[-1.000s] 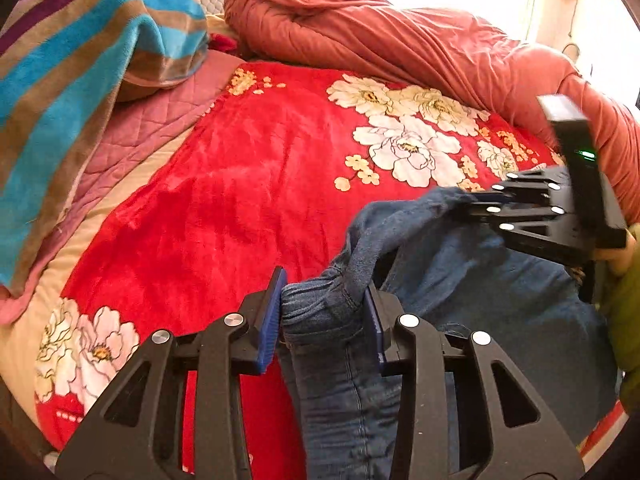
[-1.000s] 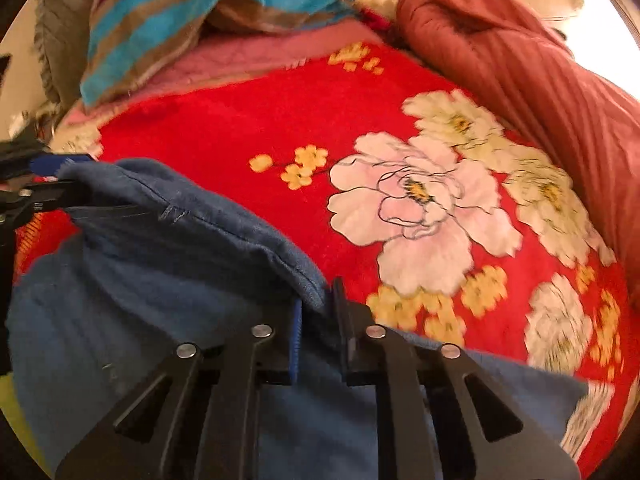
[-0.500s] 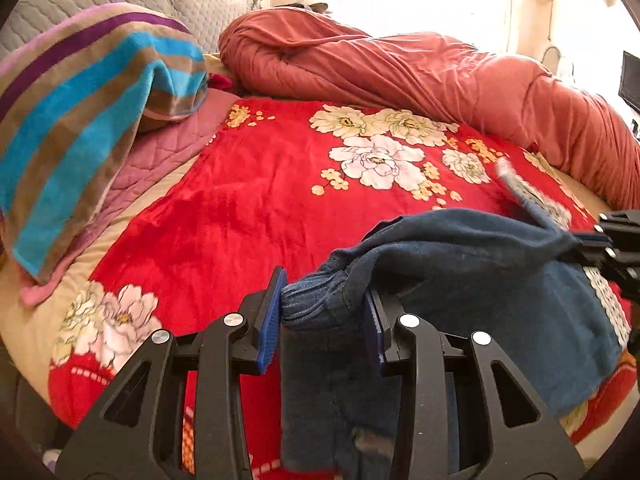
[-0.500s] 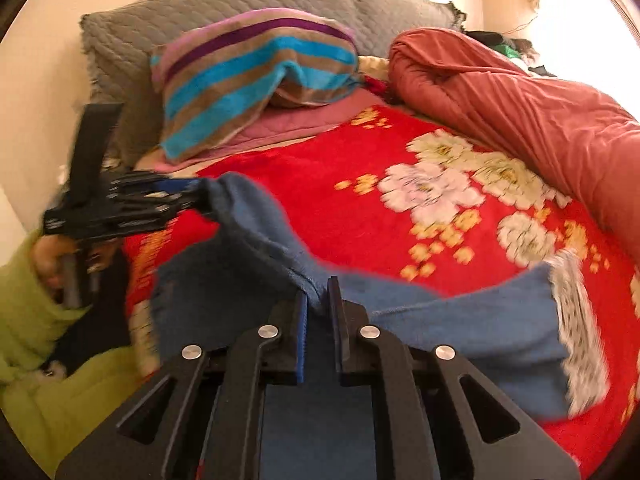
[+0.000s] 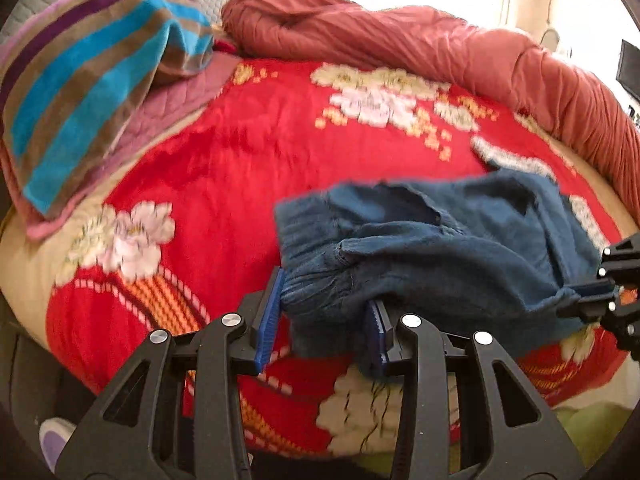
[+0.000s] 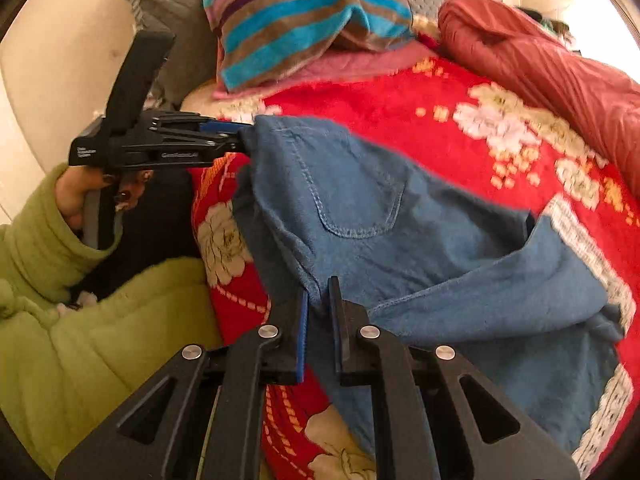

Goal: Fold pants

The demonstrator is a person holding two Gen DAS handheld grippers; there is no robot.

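Blue denim pants (image 5: 460, 240) hang stretched between my two grippers, low over a red flowered blanket (image 5: 248, 152). My left gripper (image 5: 326, 296) is shut on a thick bunch of the ribbed waistband, and it also shows at the left of the right wrist view as the left gripper (image 6: 240, 136). My right gripper (image 6: 319, 292) is shut on a thin edge of the pants (image 6: 380, 216), just below a back pocket. It appears at the right rim of the left wrist view as the right gripper (image 5: 592, 300). The legs trail to the right, where their pale trimmed hems (image 6: 592, 248) lie on the blanket.
A striped towel (image 5: 92, 80) covers a pillow at the bed's head, in front of a grey quilted headboard (image 6: 168, 12). A rust-red duvet (image 5: 440, 52) is rolled along the far side. A green sleeve (image 6: 36, 240) and a green jacket (image 6: 100, 340) sit at the bed's near edge.
Both grippers have drawn back toward the bed's near edge with the pants in them. They have moved apart, so the waist is spread wider. The legs have dragged across the blanket.
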